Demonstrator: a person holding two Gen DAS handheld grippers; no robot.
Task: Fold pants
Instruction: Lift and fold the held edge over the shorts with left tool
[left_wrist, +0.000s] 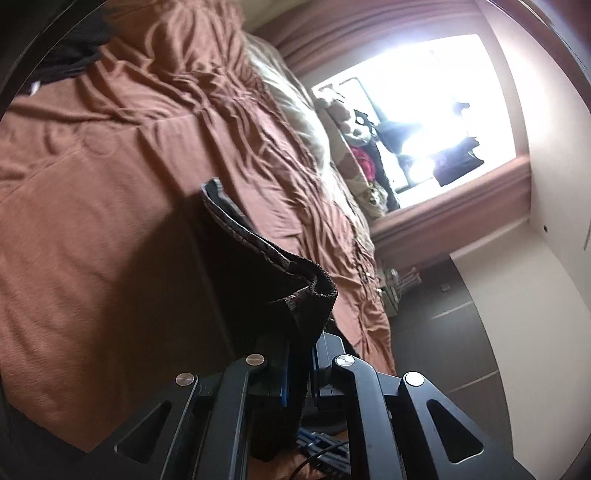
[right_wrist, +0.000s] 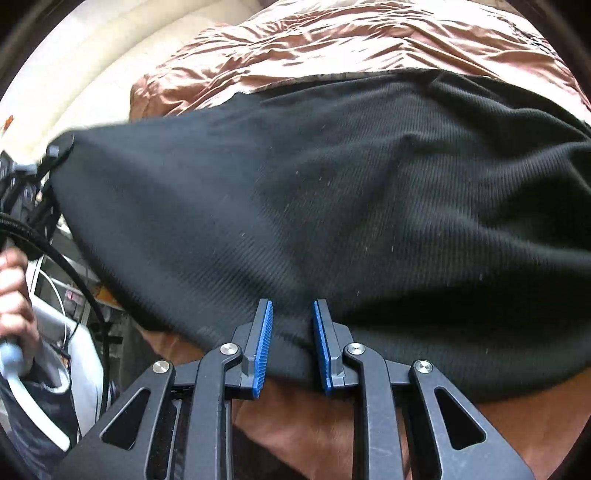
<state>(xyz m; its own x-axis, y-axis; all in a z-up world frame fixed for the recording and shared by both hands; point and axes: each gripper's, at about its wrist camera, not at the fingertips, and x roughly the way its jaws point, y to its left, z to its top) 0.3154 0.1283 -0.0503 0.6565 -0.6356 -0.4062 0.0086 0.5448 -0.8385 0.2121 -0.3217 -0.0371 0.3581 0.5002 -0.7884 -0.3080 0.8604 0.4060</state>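
The black pants (right_wrist: 332, 206) hang stretched across the right wrist view, lifted above the brown bedspread (right_wrist: 332, 48). My right gripper (right_wrist: 292, 332) is shut on their lower edge, the fabric pinched between the blue pads (right_wrist: 264, 339). My left gripper (left_wrist: 299, 354) is shut on a bunched edge of the pants (left_wrist: 258, 280), whose patterned inner waistband shows, held above the bed (left_wrist: 110, 184). The left gripper also shows at the far left of the right wrist view (right_wrist: 55, 151), holding the other corner of the pants.
A bright window (left_wrist: 424, 118) with dark curtains stands past the bed's far side. Pillows and a stuffed toy (left_wrist: 358, 129) lie at the head of the bed. Dark floor (left_wrist: 443, 332) runs along the bed. A hand and cables (right_wrist: 22, 295) are at the left.
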